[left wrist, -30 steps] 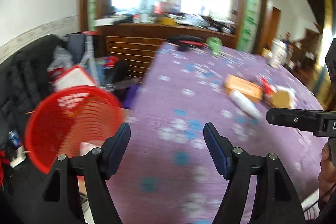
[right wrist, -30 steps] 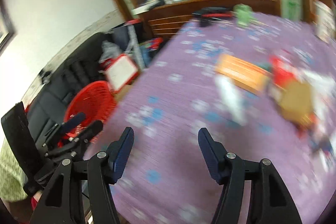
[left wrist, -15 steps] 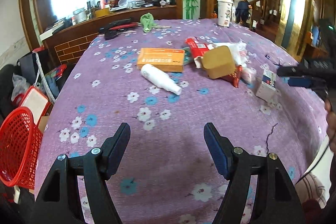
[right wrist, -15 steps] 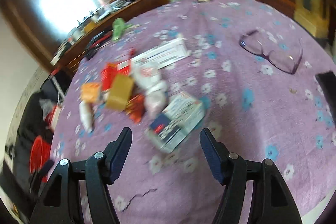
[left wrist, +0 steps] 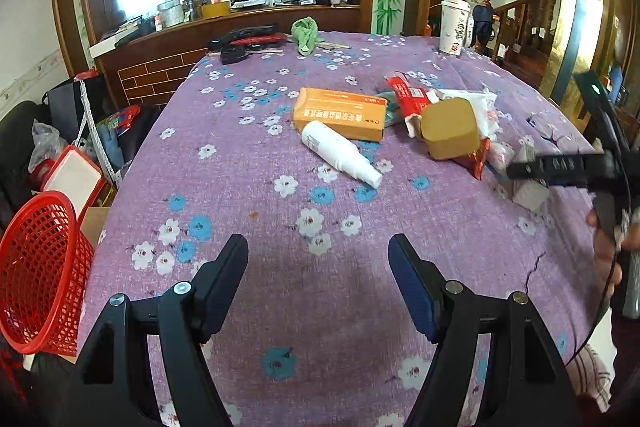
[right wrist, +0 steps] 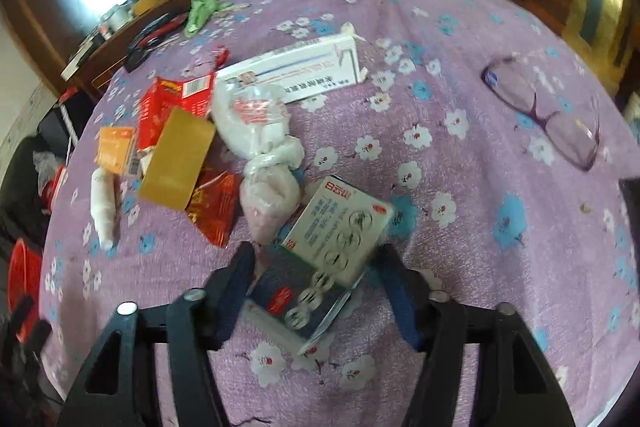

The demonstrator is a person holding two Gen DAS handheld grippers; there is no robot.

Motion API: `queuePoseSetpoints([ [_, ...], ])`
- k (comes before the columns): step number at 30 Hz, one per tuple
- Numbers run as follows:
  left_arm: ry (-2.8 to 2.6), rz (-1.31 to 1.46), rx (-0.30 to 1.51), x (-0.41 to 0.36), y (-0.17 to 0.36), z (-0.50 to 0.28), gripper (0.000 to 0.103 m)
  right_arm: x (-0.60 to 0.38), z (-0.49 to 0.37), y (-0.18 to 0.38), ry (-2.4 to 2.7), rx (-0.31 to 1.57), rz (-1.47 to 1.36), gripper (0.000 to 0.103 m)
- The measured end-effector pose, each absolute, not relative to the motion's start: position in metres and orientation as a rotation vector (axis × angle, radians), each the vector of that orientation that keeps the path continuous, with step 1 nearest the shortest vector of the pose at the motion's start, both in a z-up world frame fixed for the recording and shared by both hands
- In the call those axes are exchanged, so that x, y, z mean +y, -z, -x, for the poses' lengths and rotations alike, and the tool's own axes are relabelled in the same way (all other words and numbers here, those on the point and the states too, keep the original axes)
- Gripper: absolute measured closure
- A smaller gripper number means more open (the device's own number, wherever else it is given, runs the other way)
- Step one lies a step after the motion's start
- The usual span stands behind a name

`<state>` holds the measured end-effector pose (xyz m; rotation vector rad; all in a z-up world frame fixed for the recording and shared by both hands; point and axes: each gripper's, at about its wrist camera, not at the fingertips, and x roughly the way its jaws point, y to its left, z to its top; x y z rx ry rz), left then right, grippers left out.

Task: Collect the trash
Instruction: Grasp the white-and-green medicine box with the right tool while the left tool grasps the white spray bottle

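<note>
We have swung both views off the red basket [left wrist: 38,275] and onto the litter; a second ago the basket filled the left of the left wrist view, and now it sits at the far left edge, beside the worktop [left wrist: 248,211], while the pile lies ahead and to the right. Our right gripper [right wrist: 316,267] has come down over the small box [right wrist: 324,259], which lay ahead of its fingers half a second ago and now lies between them; its jaws have just been closing, yet a sliver of cloth shows on either side of the box, so we judge the pads not yet pressing; the box rests flat on the near side of the pile, just beside the tied plastic bag [right wrist: 264,163]. Our left gripper [left wrist: 318,279] hangs wide and empty over bare cloth at the near edge, well short of the white bottle [left wrist: 340,153] and the orange carton [left wrist: 340,113].

For the task, this looks like the start of the next pick: the box comes first, then a carry left to the basket; the bottle, the orange carton, the tan box [left wrist: 450,127], the red wrappers and the long white carton [right wrist: 296,71] all remain to be collected; the glasses [right wrist: 552,115] far right seem no trash, and we would leave them.
</note>
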<state>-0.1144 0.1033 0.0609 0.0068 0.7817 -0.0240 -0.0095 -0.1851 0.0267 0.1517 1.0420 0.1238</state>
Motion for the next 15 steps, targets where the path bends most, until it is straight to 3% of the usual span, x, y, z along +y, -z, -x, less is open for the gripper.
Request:
queuePoseSetpoints([
  [2, 0.015, 0.002, 0.788, 0.102, -0.064, 0.106, 0.031, -0.190, 0.017, -0.029, -0.123, 1.023, -0.130, 0.067],
  [15, -0.125, 0.147, 0.860, 0.086, -0.063, 0.027, 0.031, -0.211, 0.057, -0.052, -0.264, 0.855, -0.220, 0.067],
])
